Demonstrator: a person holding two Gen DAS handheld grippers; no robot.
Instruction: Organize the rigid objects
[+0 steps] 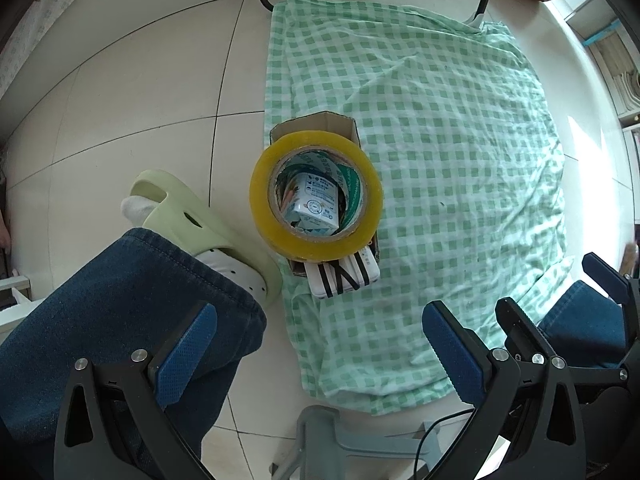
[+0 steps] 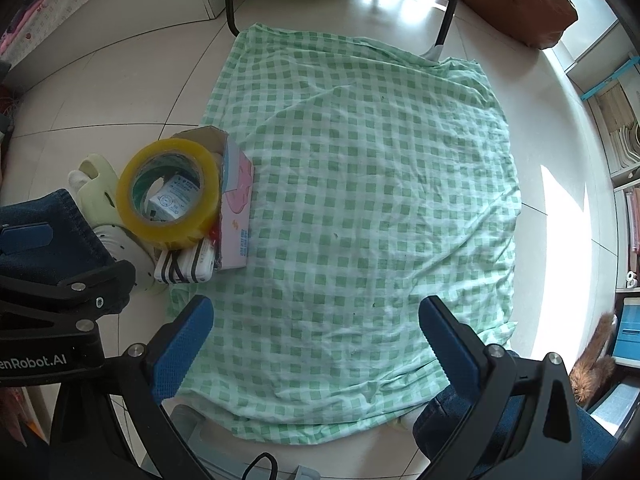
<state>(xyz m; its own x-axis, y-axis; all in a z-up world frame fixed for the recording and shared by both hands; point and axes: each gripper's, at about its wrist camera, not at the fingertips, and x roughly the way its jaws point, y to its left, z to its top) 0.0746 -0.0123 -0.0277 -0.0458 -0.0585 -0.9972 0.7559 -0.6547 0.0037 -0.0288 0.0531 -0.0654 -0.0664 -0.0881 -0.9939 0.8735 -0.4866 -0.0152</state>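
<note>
A yellow tape roll lies on top of an open cardboard box at the left edge of a green checked cloth. A small white carton shows through the roll's hole. A white case with black stripes leans at the box's near end. My left gripper is open and empty, above and nearer than the box. In the right wrist view the roll, pink-sided box and striped case sit at the left. My right gripper is open and empty over the bare cloth.
The person's jeans leg and pale green slipper are left of the box. Black chair legs stand at the cloth's far edge with a brown bag. Shelves line the right. A grey stool is below me.
</note>
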